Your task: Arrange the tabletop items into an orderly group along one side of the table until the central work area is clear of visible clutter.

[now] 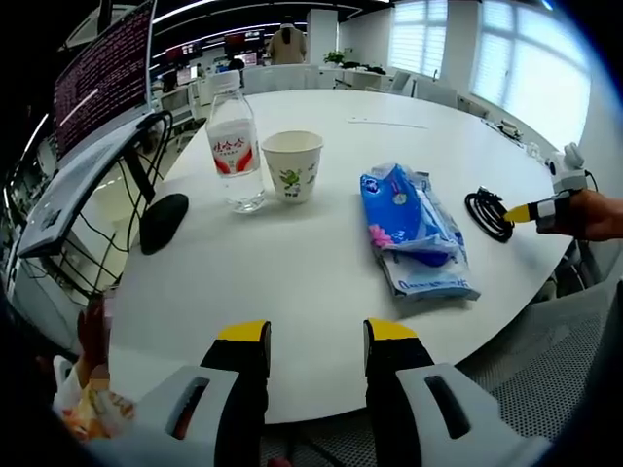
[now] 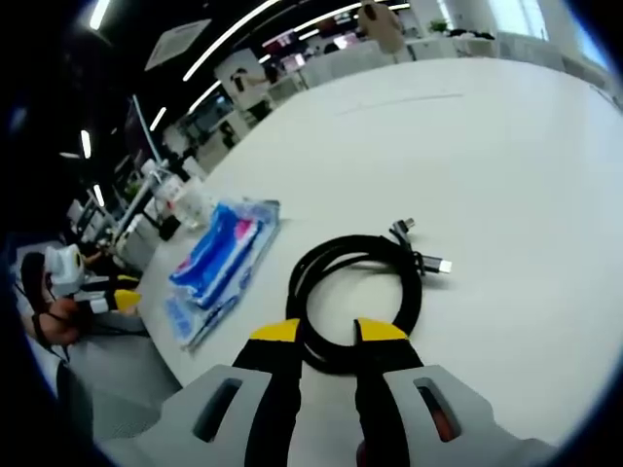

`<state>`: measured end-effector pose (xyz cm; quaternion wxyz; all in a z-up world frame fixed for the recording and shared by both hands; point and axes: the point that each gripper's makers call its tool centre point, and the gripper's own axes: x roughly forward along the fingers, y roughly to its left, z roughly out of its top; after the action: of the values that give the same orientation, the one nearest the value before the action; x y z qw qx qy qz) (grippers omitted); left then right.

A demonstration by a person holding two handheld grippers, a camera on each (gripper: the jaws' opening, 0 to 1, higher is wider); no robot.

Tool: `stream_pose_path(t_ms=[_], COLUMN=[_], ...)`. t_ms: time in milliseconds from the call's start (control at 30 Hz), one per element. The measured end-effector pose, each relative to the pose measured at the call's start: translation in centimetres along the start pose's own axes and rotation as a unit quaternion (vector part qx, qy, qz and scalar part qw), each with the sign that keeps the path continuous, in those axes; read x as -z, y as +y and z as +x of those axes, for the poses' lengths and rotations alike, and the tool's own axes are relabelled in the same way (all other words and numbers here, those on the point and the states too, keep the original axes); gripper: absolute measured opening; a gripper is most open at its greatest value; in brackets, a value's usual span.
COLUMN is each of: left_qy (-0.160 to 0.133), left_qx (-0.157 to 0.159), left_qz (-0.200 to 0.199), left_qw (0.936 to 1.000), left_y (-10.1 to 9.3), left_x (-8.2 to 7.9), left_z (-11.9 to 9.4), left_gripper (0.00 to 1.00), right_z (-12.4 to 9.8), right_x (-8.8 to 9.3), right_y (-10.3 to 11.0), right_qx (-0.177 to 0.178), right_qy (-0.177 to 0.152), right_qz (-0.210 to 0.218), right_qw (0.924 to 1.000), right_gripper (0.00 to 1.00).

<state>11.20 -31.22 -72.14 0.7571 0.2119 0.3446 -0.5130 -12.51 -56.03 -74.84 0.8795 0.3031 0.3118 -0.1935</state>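
Observation:
On the round white table (image 1: 321,282), a clear water bottle (image 1: 234,146) with a red label stands beside a paper cup (image 1: 292,165). A blue tissue pack (image 1: 414,229) lies to their right. Further right, near the table's edge, is a coiled black cable (image 1: 489,212). My left gripper (image 1: 316,336) hovers over the near edge, open and holding nothing. My right gripper (image 1: 526,212), held in a hand, reaches the coil from the right. In the right gripper view, the right gripper (image 2: 328,333) is part-open with the black cable's (image 2: 355,282) near arc between its tips. The tissue pack (image 2: 219,253) lies beyond.
A black mouse (image 1: 164,222) sits near the table's left edge, below a monitor (image 1: 102,73) on a stand with dangling wires. The far half of the table is bare white surface. Office desks and chairs stand beyond.

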Motion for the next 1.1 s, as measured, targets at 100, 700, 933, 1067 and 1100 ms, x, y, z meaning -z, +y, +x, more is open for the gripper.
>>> stream_pose_path(t_ms=[100,700,933,1067,1100], left_qy=[-0.001,-0.025,-0.007,0.002,0.004], left_qx=[0.004,0.047,0.082,0.106,0.111], left_qz=[0.002,-0.004,0.008,0.017,0.021], left_qw=[1.0000,0.9986,0.9966,0.9942,0.9936], left_y=[-0.2,-2.7,-5.3,-7.3,-7.8], left_x=[-0.1,-4.9,-5.2,-5.4,-5.6], left_z=[0.1,1.9,3.0,3.5,3.5], left_gripper=[0.37,0.36,0.39,0.39,0.39], right_z=[0.0,-0.6,-0.9,-0.9,-0.7], right_x=[0.0,-0.8,-1.1,-1.5,-1.7], right_y=[-0.1,-0.5,-0.6,-0.4,-0.3], right_qx=[0.001,0.019,0.023,0.020,0.019], right_qy=[0.000,-0.003,-0.013,-0.020,-0.021], right_qz=[-0.004,-0.035,-0.034,-0.029,-0.030], right_qw=[1.0000,0.9992,0.9991,0.9992,0.9992], right_gripper=[0.18,0.17,0.16,0.16,0.16])
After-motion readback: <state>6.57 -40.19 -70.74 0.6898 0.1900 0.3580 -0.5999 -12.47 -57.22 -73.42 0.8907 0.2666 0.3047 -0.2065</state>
